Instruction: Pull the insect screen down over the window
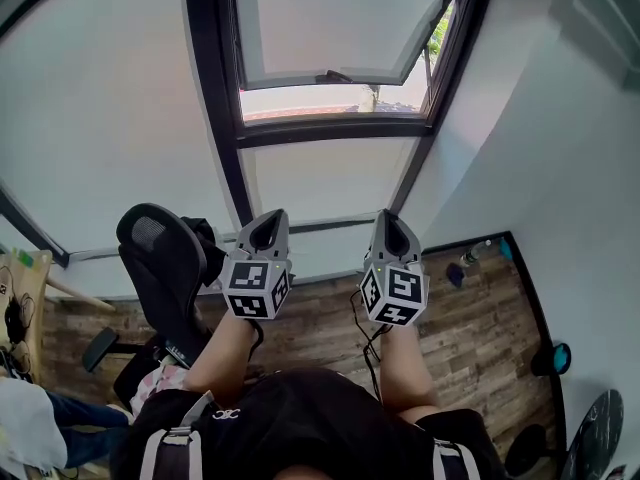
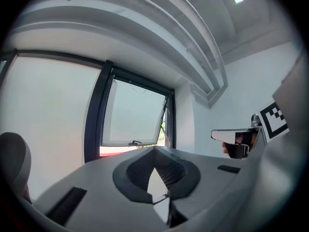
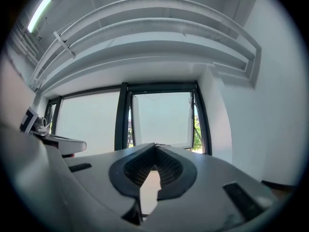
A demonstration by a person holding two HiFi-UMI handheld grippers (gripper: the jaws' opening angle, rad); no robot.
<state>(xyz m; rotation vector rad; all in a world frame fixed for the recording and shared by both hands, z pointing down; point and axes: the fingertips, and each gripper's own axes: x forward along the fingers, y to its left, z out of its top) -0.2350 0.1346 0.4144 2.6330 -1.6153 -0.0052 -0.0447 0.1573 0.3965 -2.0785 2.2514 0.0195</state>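
Note:
The window (image 1: pixel 335 128) has a dark frame, and its upper sash (image 1: pixel 340 23) is tilted open outward. In both gripper views that sash (image 2: pixel 135 117) (image 3: pixel 161 117) lies straight ahead. No pulled-down insect screen shows over the opening. My left gripper (image 1: pixel 266 218) (image 2: pixel 155 150) and right gripper (image 1: pixel 388 216) (image 3: pixel 155 146) are held side by side, level, pointing at the window and well short of it. Both are shut with nothing between the jaws. Each gripper view catches the other gripper at its edge.
A black office chair (image 1: pixel 165 258) stands just left of my left arm. A white wall (image 1: pixel 560 118) closes the right side. Cables (image 1: pixel 362 338) and small items (image 1: pixel 458 271) lie on the wooden floor (image 1: pixel 480 318). A person's leg (image 1: pixel 50 438) shows at lower left.

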